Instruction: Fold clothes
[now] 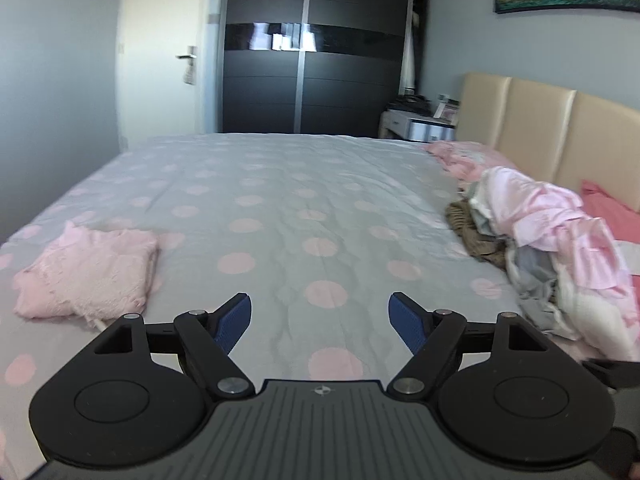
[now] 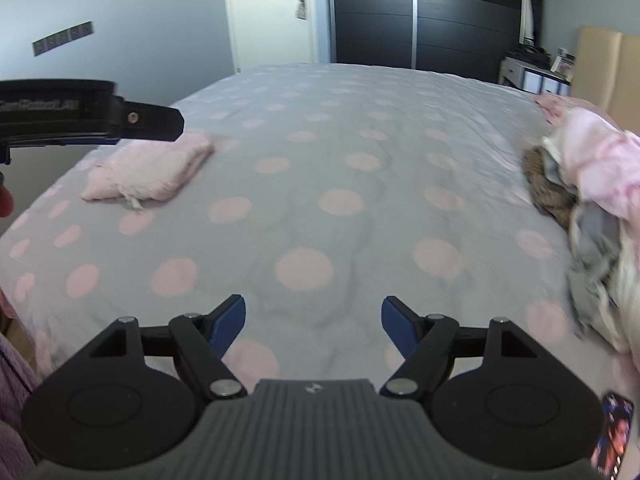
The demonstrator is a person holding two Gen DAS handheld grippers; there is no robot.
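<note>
Both the left tool (image 1: 320, 322) and the right tool (image 2: 313, 322) hover with blue pads apart, empty, over the grey bed sheet with pink dots (image 1: 280, 200). A folded fluffy pink garment (image 1: 86, 276) lies at left. The blurred heap of unfolded clothes (image 1: 560, 248) at right is cut off by the edge.

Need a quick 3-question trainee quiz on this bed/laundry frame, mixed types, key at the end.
1. True or false: both the left gripper and the right gripper are open and hold nothing.
2. Multiple choice: where does the folded pink garment lie relative to the unfolded clothes pile?
A. on top of it
B. across the bed, on the opposite side
C. under it
3. Fill in: the pile lies on the side of the bed nearest the ____ headboard.

Key: 1 true; 2 B; 3 beige.
</note>
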